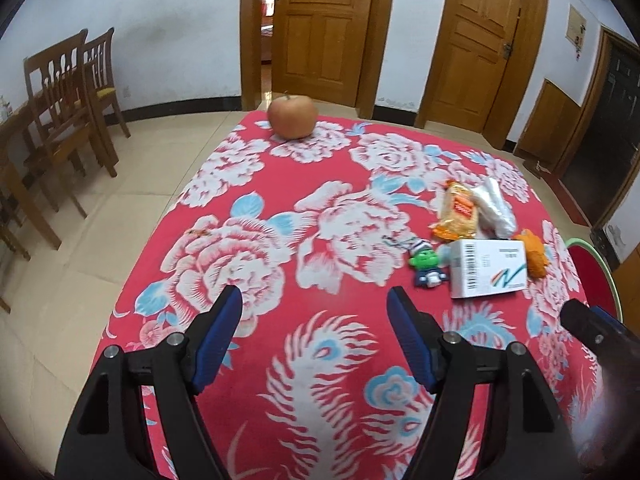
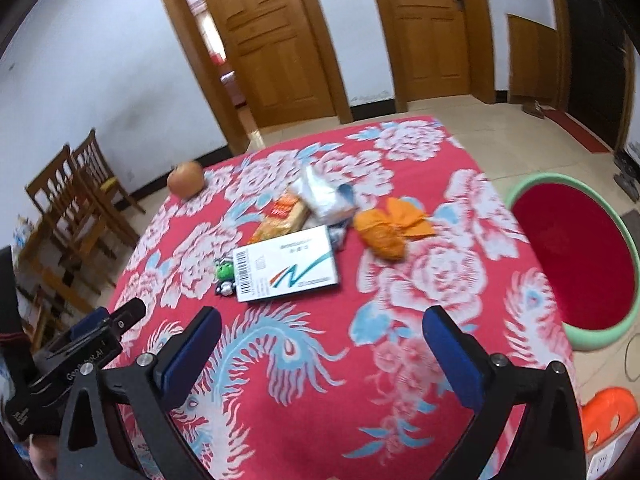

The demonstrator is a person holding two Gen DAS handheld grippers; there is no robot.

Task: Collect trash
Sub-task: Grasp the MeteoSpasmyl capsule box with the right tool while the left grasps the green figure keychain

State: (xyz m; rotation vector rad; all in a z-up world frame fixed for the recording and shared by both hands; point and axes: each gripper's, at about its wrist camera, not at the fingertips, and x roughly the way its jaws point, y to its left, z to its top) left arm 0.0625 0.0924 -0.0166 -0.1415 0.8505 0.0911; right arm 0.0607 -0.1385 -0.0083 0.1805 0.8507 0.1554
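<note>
Box (image 2: 286,270) lies on table (image 2: 420,152), basin (image 2: 576,268) beside it.

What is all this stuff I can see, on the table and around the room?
Tablecloth: one, red with white and blue flowers, over the table.
Apple: one, reddish, far edge.
White box: one, flat, with barcode.
Snack packet: one, orange-yellow, behind the box.
Clear plastic bag: one, crumpled, beside the packet.
Orange wrapper: one, crumpled, right of the box.
Toy figure: one, green, left of the box.
Basin: one, red with green rim, on the floor.
Chairs: two, wooden, by the wall.
Doors: two, wooden.
Left claw: open, empty.
Right claw: open, empty.
</note>
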